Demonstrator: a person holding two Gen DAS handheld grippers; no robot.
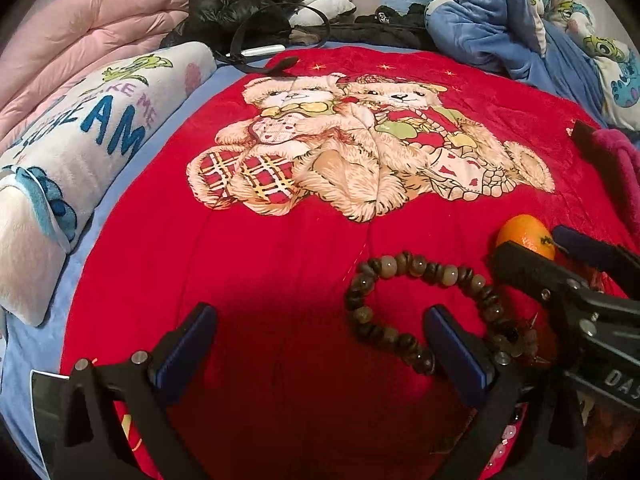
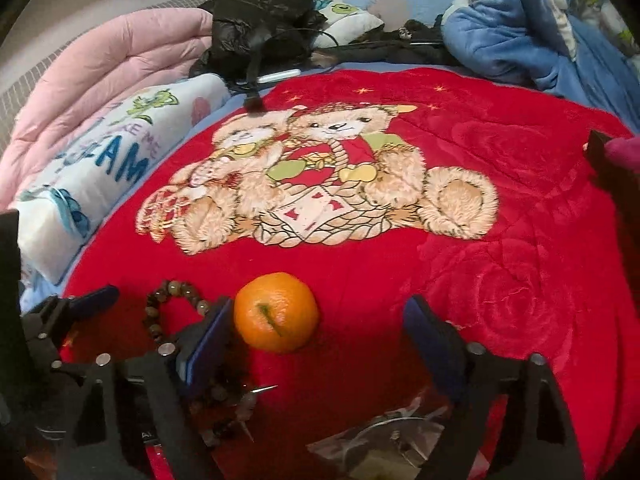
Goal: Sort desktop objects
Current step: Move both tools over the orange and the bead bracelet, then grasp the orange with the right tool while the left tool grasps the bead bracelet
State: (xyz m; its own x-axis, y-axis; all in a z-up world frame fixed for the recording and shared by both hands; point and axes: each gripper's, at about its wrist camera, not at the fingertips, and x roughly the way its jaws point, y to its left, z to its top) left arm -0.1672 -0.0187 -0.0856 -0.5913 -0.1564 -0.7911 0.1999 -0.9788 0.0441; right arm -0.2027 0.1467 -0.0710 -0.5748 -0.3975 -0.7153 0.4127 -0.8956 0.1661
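From your left wrist, the left gripper stands spread and empty beside the bead bracelet on the red blanket. From your right wrist, the right gripper is spread around the orange, its left pad just beside the fruit, not pinching: you are on the grasp step, so close squarely on it next

The right claw is hiding the orange's near side; the bead bracelet is disappearing behind its left finger.
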